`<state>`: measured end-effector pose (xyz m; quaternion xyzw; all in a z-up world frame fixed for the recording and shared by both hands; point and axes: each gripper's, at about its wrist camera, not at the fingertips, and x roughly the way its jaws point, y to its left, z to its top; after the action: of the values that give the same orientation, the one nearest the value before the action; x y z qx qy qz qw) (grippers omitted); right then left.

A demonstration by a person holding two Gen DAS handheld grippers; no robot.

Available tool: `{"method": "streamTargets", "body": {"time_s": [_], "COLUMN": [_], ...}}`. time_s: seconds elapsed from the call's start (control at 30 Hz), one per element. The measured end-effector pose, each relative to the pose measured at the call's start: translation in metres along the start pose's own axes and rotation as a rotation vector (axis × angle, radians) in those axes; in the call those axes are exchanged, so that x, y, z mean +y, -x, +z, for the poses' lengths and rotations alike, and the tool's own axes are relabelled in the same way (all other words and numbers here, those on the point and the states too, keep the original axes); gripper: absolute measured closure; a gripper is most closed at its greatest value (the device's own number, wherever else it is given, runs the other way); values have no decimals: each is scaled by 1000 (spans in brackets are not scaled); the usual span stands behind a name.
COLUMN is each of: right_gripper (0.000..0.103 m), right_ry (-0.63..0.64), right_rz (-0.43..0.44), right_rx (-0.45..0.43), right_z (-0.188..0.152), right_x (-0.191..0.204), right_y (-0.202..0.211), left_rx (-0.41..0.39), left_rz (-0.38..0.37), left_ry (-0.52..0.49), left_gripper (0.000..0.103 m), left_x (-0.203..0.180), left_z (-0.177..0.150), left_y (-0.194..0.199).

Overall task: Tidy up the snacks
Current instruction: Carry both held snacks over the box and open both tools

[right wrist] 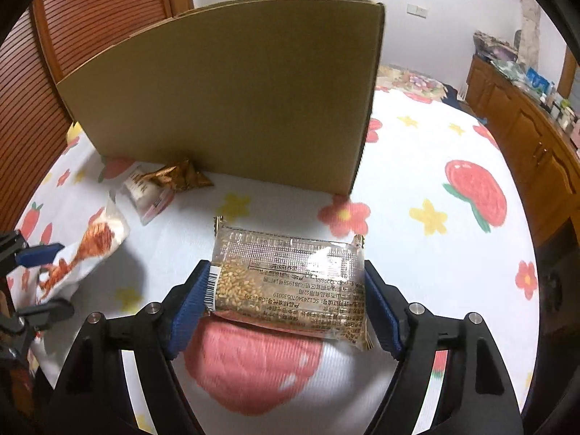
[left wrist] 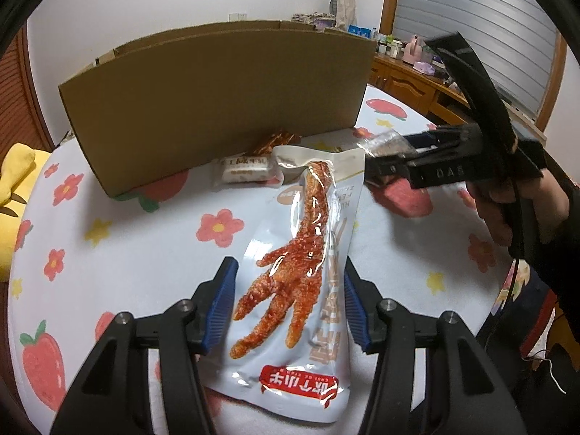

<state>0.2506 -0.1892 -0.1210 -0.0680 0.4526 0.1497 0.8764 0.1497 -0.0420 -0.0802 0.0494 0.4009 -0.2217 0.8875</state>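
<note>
My left gripper (left wrist: 290,308) is shut on a pale chicken-foot snack pouch (left wrist: 301,282), held above the table; the pouch also shows at the left of the right wrist view (right wrist: 90,246). My right gripper (right wrist: 286,308) is shut on a clear sesame-bar packet (right wrist: 290,282), held above the table; it shows at the right of the left wrist view (left wrist: 384,145). A tall cardboard box (left wrist: 217,108) stands behind, also in the right wrist view (right wrist: 232,94). A white nougat packet (left wrist: 246,172) and a brown foil snack (left wrist: 275,143) lie at its foot.
The table wears a white cloth (right wrist: 417,166) with strawberries and flowers. A yellow plush (left wrist: 14,188) sits at the left edge. A wooden cabinet (right wrist: 525,134) with clutter runs along the right. A slatted wooden door (right wrist: 90,11) is behind the box.
</note>
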Motion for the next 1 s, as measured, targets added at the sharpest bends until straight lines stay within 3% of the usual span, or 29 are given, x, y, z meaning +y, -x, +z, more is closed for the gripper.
{"method": "streamTargets", "body": {"time_s": [0.5,1.0], "right_gripper": [22,21], "right_ry": [3,62], "right_rz": [35,57], "right_rx": [-83,-203], "right_z": [-16,13], "right_x": [9,37], "right_y": [44,92], "left_rx": [-74,-171], "left_rz": [24,50], "left_ry": [-9,-9], "left_gripper": [49,49], "left_x": [0,11], "left_z": [-2,35], "left_y": [10,44]}}
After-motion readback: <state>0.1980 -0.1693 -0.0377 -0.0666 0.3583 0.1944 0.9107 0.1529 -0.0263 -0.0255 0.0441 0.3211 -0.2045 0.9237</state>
